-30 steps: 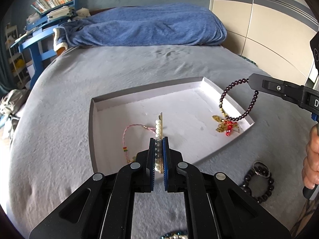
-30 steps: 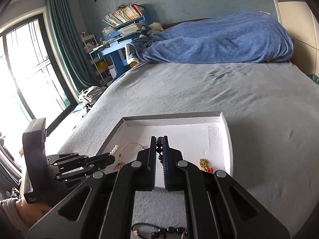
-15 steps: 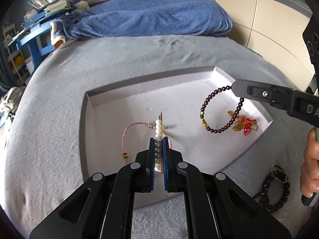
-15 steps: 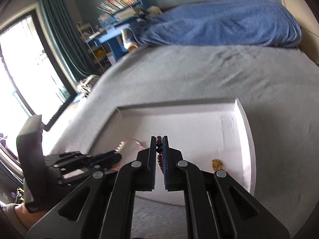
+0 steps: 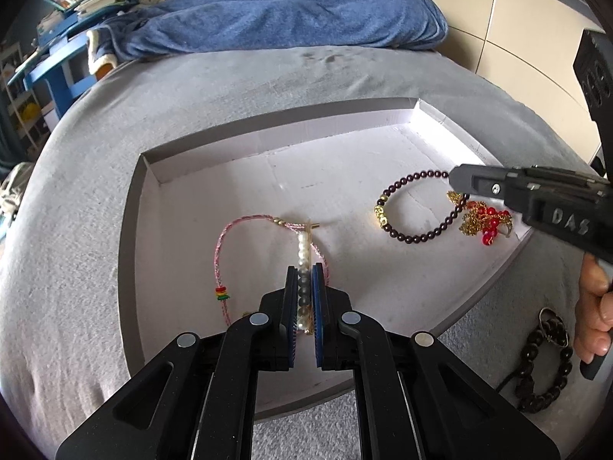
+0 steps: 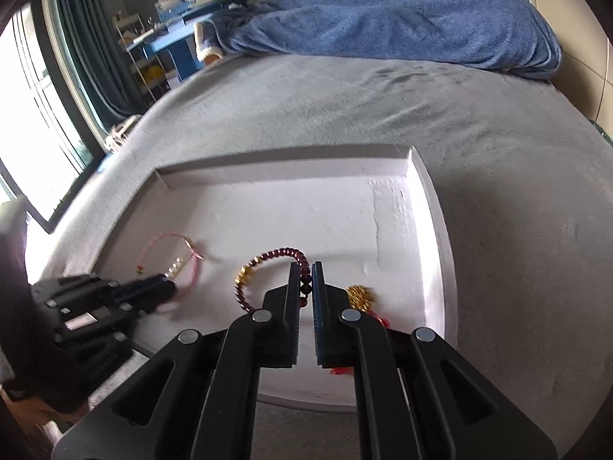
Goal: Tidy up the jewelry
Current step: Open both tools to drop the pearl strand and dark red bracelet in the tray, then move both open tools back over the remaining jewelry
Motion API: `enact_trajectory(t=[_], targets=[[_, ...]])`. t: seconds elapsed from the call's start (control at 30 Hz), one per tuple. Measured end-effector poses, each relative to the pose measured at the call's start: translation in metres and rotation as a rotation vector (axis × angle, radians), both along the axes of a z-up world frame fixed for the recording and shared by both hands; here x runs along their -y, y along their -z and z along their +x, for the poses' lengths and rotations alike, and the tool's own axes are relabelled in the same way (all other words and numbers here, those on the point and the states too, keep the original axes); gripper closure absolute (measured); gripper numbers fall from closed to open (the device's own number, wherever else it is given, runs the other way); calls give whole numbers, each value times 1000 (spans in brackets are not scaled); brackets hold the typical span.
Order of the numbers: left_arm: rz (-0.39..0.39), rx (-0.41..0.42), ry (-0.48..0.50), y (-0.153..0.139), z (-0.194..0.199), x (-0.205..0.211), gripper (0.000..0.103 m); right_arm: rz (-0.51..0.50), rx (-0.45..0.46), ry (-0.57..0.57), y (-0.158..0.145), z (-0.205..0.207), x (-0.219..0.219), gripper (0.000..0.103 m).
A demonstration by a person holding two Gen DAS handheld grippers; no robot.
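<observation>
Jewelry goes into a shallow white tray [image 5: 199, 153] on a grey bed [image 5: 76, 199] as you lower two pieces at once.

At the left of the tray a pink cord bracelet [image 5: 220, 253] already lies flat on the floor. Your left gripper [image 5: 305, 268] stands over its right-hand part, fingers narrowed onto a pearl strand [image 5: 303, 245] that juts forward past the tips, above or on the pink cord; which of the two cannot be told. Shift the pearls a touch to the right toward bare floor before you let go, so the two pieces do not tangle, and let the strand's free end touch down first.

Right of centre, your right gripper [image 5: 458, 184] pinches a dark red bead bracelet [image 5: 413, 207], fingers nearly closed on a few beads while the loop hangs toward the tray floor. Its lower right arc sits just beside, perhaps over, a gold and red chain [image 5: 482, 222] near the tray's right edge. Ease the loop leftward into the empty middle, lay it flat, then open gently and draw straight back so no bead snags.

Farther right, outside the tray, a black bead bracelet [image 5: 544, 368] waits on the bedcover beside your hand [image 5: 594, 306]. It is likely next, once both grippers are free.
</observation>
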State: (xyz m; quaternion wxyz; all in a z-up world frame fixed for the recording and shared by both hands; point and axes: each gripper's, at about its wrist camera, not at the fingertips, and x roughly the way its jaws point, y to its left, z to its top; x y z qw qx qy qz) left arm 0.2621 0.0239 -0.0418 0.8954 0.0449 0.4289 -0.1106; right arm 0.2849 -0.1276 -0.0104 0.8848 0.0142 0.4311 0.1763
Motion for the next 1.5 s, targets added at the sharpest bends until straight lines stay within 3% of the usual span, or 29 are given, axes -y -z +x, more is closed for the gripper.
enact_trajectory(t=[0.27, 0.33, 0.4, 0.47, 0.57, 0.7, 0.93, 1.5], targets=[[5, 31, -7, -5, -4, 1, 74, -19, 18, 12, -2, -3, 4, 94], [9, 44, -7, -8, -6, 1, 59, -4, 21, 17, -5, -5, 8, 79], [10, 63, -6, -12, -9, 2, 47, 6, 37, 26, -10, -7, 12, 71], [10, 83, -8, -15, -11, 2, 33, 15, 43, 29, -14, -9, 15, 70], [2, 109, -8, -22, -15, 2, 31, 30, 56, 43, -20, -15, 22, 62], [1, 156, -27, -31, -23, 0, 15, 37, 80, 69, -27, -22, 30, 48], [-14, 193, -55, -46, -44, -7, 11, 60, 99, 92, -32, -39, 40, 32], [-11, 217, -50, -55, -109, -19, 10, 22, 158, 96, -41, -97, 58, 19]])
